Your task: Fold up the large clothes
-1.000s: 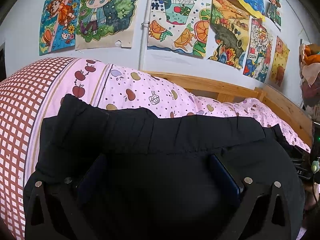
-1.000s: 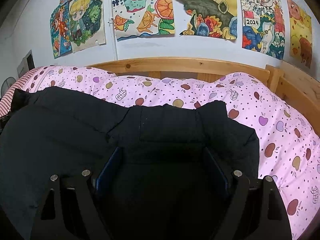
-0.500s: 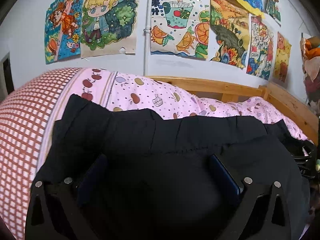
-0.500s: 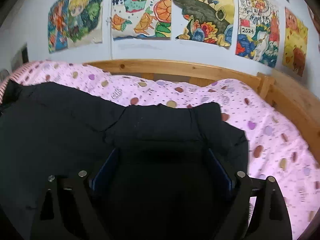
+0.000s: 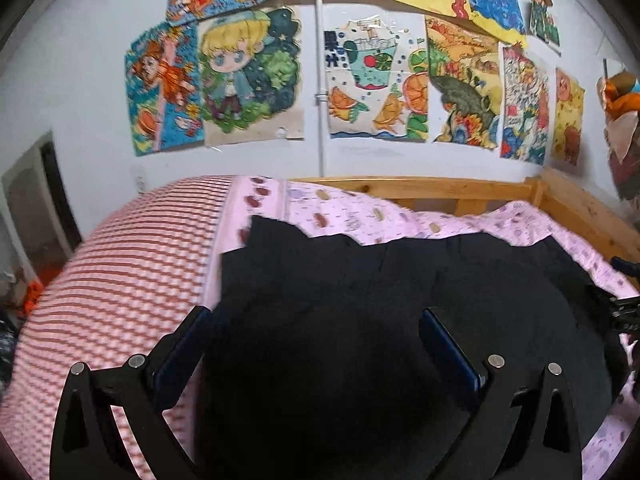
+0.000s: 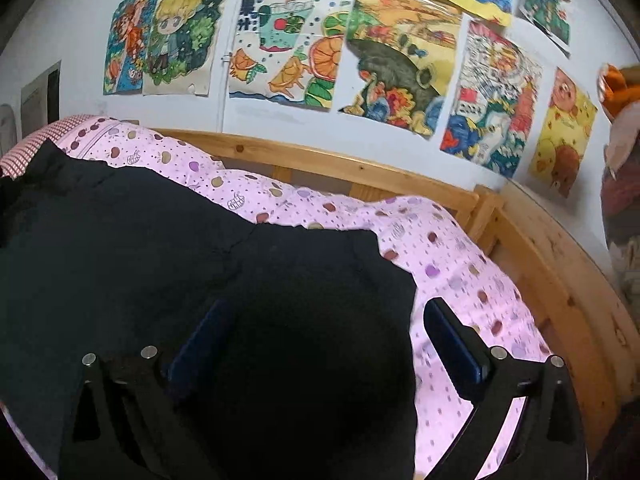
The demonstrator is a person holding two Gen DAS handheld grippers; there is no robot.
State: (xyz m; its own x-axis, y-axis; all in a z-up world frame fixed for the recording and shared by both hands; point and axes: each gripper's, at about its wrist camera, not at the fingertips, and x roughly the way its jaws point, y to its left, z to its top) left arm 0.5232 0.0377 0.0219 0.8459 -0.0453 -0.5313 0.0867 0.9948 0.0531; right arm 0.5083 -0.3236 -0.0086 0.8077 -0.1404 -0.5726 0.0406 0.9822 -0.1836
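A black garment lies spread on the pink fruit-print quilt. Above it, the left gripper gapes empty; the right gripper is opening, gripping nothing.

Each hand-held gripper, left and right, has black triangular-cutout arms, silver round screws and dark blue pads.

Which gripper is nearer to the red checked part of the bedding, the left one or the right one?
Left. The left gripper hangs over the black garment right beside the red checked bedding. For the right gripper, jaws opening over nothing held, that bedding lies far off.
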